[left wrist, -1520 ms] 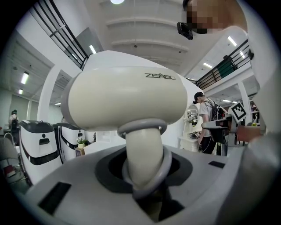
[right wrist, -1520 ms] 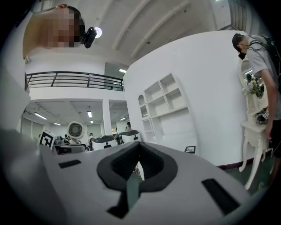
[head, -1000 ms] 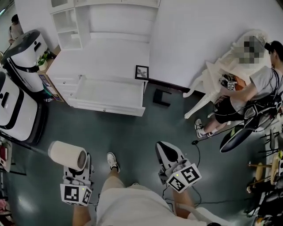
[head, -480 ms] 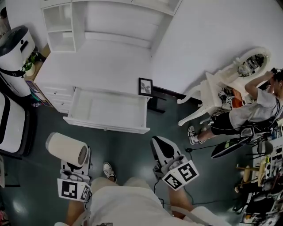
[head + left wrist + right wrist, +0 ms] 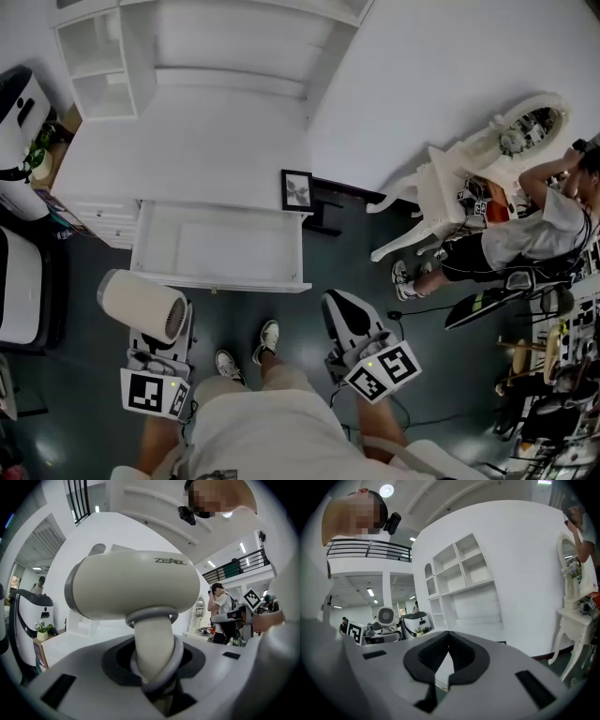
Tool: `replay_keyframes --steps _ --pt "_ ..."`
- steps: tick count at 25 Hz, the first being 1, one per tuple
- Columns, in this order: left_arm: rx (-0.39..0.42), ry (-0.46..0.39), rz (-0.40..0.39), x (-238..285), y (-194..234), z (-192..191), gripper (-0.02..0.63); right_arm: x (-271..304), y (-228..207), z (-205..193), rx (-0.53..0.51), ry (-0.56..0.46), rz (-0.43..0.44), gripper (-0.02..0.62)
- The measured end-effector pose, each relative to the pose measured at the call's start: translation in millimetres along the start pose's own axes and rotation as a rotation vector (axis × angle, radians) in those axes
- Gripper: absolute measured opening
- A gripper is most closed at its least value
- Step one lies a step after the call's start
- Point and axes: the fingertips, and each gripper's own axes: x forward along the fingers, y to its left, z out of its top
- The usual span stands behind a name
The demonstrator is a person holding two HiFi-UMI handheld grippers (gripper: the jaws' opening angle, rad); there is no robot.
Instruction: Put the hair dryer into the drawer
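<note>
The cream hair dryer (image 5: 142, 305) stands with its barrel above my left gripper (image 5: 167, 339), whose jaws are shut on its handle. In the left gripper view the barrel (image 5: 136, 590) fills the middle and the handle (image 5: 152, 653) runs down between the jaws of the gripper (image 5: 154, 686). The white drawer (image 5: 217, 251) stands pulled open and empty, just beyond the dryer. My right gripper (image 5: 345, 311) hangs to the right of the drawer's front, above the floor. In its own view the right gripper (image 5: 448, 639) has its jaws shut with nothing between them.
A small framed picture (image 5: 297, 189) stands on the white cabinet top (image 5: 187, 150) by the drawer's right corner. A white dressing table with mirror (image 5: 487, 150) and a seated person (image 5: 525, 234) are at the right. A white machine (image 5: 19, 103) stands at the left. My feet (image 5: 267, 337) are below the drawer.
I have walked up to the cabinet; the open drawer has come from well ahead to just beyond both grippers. The left gripper's hold on the dryer is unchanged.
</note>
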Motion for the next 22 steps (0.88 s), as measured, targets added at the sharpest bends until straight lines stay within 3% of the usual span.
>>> replay_keyframes --steps 10,17,22 --pt "0.059 0.087 0.048 62 -21 -1 0.143 65 -52 29 0.015 0.001 0.138 0.009" --pt "0.060 0.149 0.117 109 -18 -28 0.143 92 -97 36 0.013 0.020 0.189 0.009" --pt "0.101 0.235 0.113 140 -20 -56 0.143 98 -122 28 0.037 0.050 0.196 0.009"
